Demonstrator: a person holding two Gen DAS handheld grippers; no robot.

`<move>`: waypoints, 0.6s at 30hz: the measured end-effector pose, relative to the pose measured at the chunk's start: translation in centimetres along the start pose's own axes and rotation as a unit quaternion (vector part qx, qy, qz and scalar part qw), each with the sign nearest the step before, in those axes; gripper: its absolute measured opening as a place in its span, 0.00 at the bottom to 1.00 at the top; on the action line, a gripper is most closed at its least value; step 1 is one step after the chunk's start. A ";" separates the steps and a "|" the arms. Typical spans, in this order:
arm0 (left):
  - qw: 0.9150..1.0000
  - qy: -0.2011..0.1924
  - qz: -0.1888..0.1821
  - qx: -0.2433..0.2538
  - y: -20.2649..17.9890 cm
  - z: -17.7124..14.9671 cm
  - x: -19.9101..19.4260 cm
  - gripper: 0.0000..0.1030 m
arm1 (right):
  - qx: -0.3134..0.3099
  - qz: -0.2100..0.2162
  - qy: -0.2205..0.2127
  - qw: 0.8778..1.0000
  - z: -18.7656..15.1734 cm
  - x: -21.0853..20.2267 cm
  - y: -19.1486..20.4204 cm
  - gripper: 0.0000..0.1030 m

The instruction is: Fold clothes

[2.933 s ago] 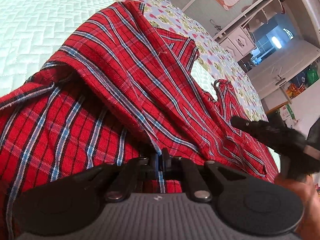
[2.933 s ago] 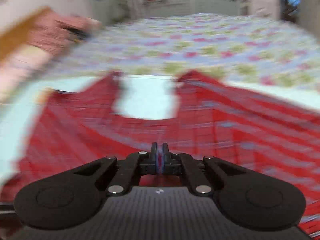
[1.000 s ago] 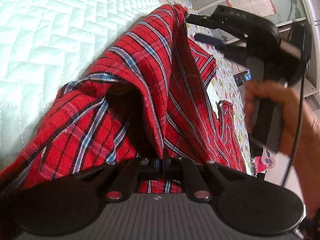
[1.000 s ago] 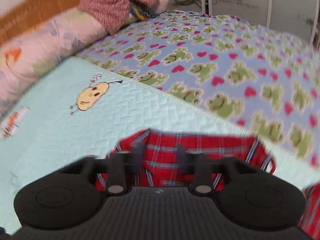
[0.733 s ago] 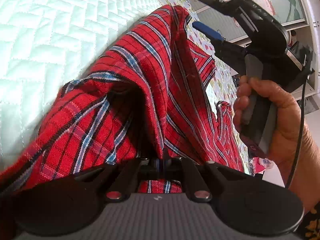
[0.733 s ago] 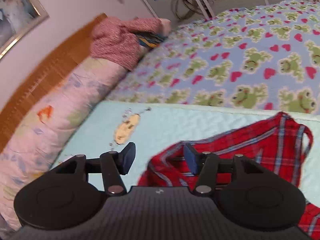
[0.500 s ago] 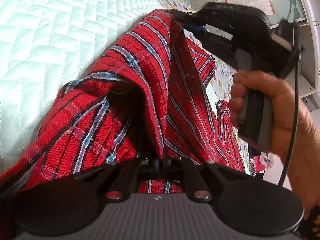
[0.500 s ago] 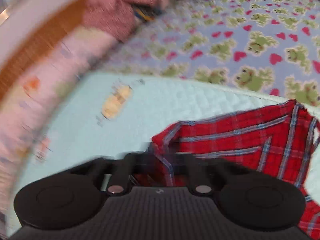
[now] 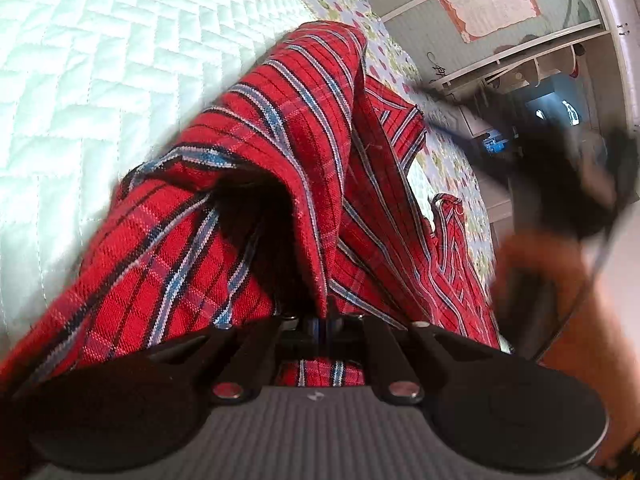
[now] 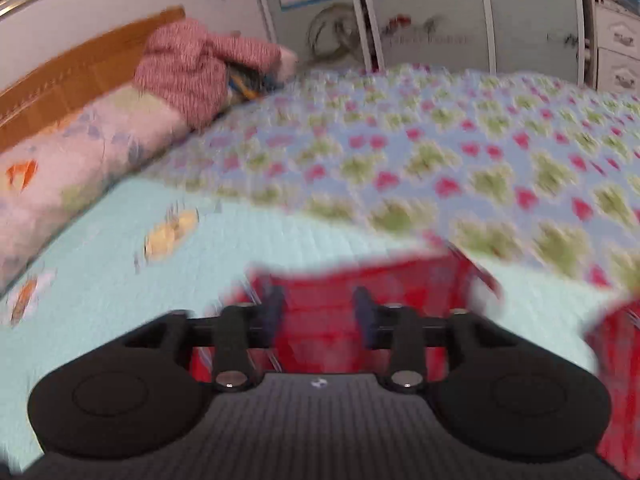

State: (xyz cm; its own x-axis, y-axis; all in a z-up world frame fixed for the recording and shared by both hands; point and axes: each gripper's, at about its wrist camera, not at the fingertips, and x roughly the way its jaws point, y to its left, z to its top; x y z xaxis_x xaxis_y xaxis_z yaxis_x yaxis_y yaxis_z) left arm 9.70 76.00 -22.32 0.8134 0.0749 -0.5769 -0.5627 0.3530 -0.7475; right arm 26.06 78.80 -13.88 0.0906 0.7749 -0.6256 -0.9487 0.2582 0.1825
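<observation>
A red plaid shirt (image 9: pixel 304 152) lies bunched in a ridge on a pale green quilted mat (image 9: pixel 100 72). My left gripper (image 9: pixel 320 326) is shut on a fold of its near edge, and the cloth rises from the pads. In the right wrist view my right gripper (image 10: pixel 319 314) hovers over a blurred red part of the shirt (image 10: pixel 360 292). Its jaws are opening, and the pads do not press on the cloth seen in the gap. A person's hand (image 9: pixel 560 280) holding that gripper shows blurred at the right of the left wrist view.
A frog-and-heart blanket (image 10: pixel 460 152) covers the far bed. A pink bedding roll (image 10: pixel 80 148) and a pink garment (image 10: pixel 192 64) lie along the wooden headboard (image 10: pixel 72 72). Wardrobe doors (image 10: pixel 432 12) and white drawers (image 10: pixel 616 52) stand behind.
The right gripper closed briefly at the shirt's top fold, then came away with its jaws apart and swung sideways. The left gripper kept its grip and stayed put.
</observation>
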 end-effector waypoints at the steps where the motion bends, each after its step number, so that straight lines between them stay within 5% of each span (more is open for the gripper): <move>1: 1.000 -0.002 0.002 0.004 0.0 0.0 -0.1 0.06 | -0.013 -0.015 0.011 1.000 -1.1 -1.4 -0.8 0.48; 6: 0.999 -0.013 0.014 0.029 0.8 -0.8 -1.0 0.06 | -0.110 -0.074 0.003 0.991 -6.6 -7.2 -1.3 0.48; 12: 0.998 -0.020 0.028 0.045 0.5 -1.7 -1.6 0.06 | -0.135 -0.025 0.041 0.990 -10.2 -6.3 -0.1 0.45; 18: 0.998 -0.035 0.036 0.047 0.3 -2.4 -2.0 0.06 | -0.141 -0.041 -0.024 0.989 -7.4 -6.1 0.8 0.46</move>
State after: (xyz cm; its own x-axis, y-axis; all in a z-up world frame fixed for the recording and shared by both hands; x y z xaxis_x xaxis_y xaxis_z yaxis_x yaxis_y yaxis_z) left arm 7.59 73.73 -22.18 0.7813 0.1662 -0.6017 -0.6064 0.4308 -0.6684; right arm 22.53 70.00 -15.51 0.1791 0.7856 -0.5923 -0.9836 0.1555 -0.0913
